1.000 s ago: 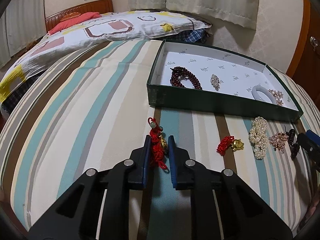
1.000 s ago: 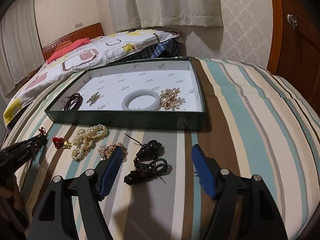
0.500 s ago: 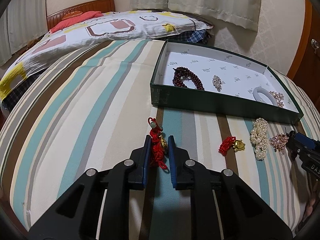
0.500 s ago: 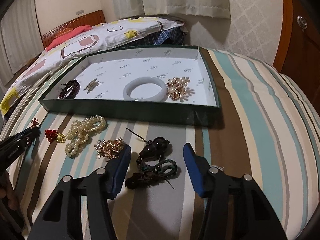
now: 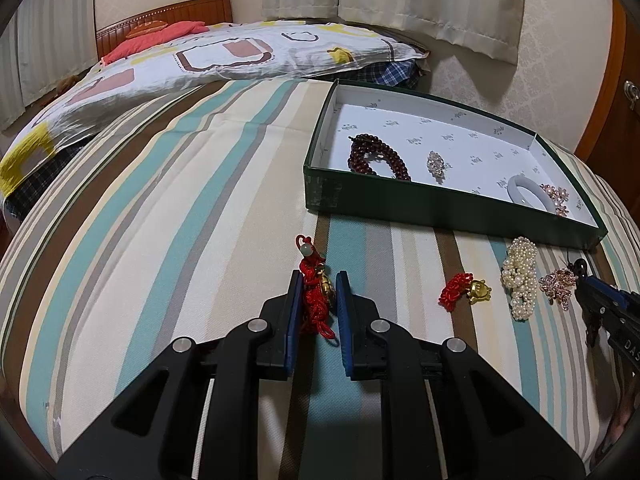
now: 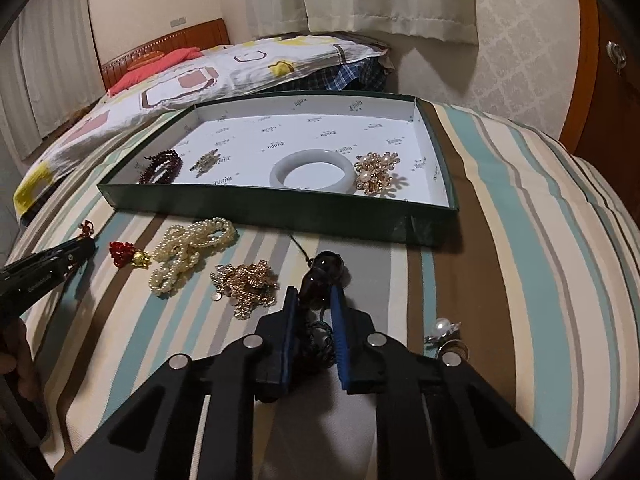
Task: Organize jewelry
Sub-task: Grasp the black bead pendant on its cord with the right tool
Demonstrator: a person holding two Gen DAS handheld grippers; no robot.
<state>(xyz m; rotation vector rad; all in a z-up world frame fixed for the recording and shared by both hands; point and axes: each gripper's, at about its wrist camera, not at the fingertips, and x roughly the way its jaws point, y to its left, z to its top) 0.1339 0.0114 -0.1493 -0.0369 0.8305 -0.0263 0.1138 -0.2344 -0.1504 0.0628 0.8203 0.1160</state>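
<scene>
On the striped bed (image 5: pixel 168 184), the left claw (image 5: pixel 319 280) is pinched shut on a red knotted charm (image 5: pixel 316 296) with a gold bead and a pale bead at its top, held low over the bedspread. To its right, four loose pieces lie in a row in front of the box: one small red-and-gold charm (image 6: pixel 128 255), one heap of pearl strands (image 6: pixel 188 250), one rose-gold crystal cluster (image 6: pixel 246 284), and one dark pendant (image 6: pixel 324 272) on a braided green cord. The right claw (image 6: pixel 314 300) has its blue pads pressed in on that pendant's lower part and cord, gripping it against the bed. Just right of that claw sits one small pearl earring (image 6: pixel 442 328) beside a round metal piece.

Behind the row stands one shallow green box (image 6: pixel 256 208) with a white printed lining. Four pieces rest inside, left to right: one dark red bead bracelet (image 6: pixel 160 166), one small crystal brooch (image 6: pixel 206 162), one pale jade bangle (image 6: pixel 314 168), and one gold-and-pearl brooch (image 6: pixel 376 174) touching the bangle's right side. One patterned quilt (image 5: pixel 208 56) lies at the far end of the bed.
</scene>
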